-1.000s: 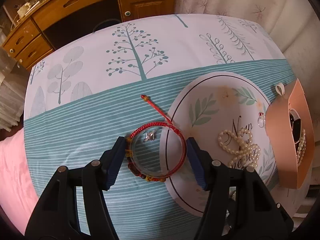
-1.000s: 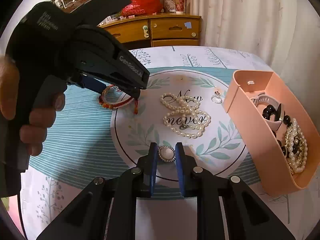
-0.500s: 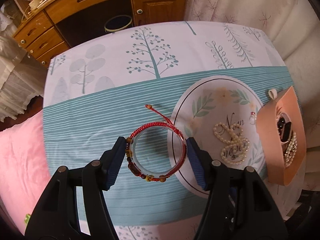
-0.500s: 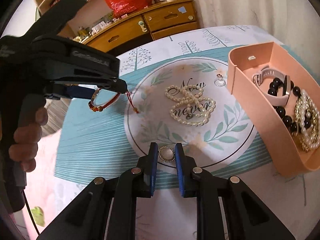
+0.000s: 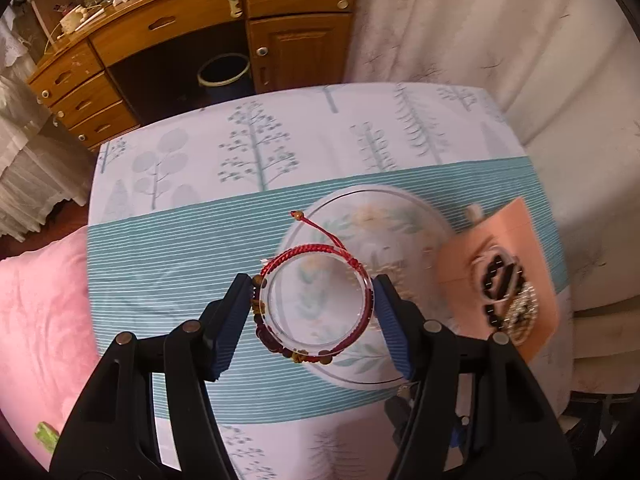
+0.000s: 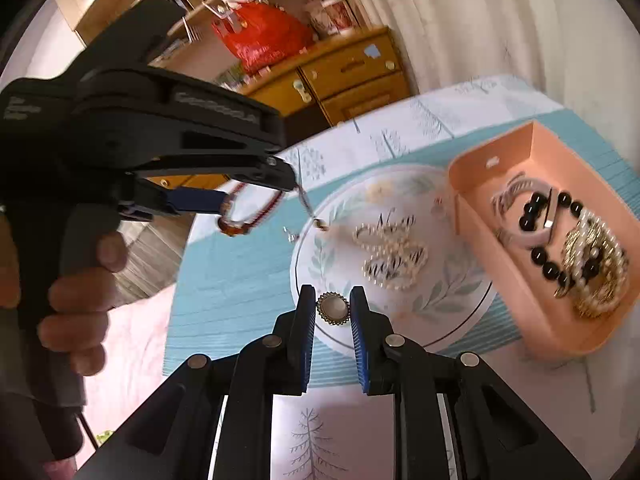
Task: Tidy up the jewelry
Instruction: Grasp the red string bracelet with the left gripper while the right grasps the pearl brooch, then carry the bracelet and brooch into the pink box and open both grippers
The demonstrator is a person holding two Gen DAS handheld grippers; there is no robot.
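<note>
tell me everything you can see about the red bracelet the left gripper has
The red bracelet is a round loop of braided red cord with brown and amber beads along its lower left arc, apparently bundled with a clear bangle. A thin red cord tail ends in a small bead. It is pinched at its sides by the left gripper and held lifted above the table, its tail dangling in the right wrist view.

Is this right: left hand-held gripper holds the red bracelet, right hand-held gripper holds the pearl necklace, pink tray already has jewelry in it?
Not quite. In the right wrist view the right hand-held gripper holds a round brooch; the pearl necklace lies on the plate. The rest stands: the left hand-held gripper holds the red bracelet, and the pink tray already has jewelry in it.
</note>
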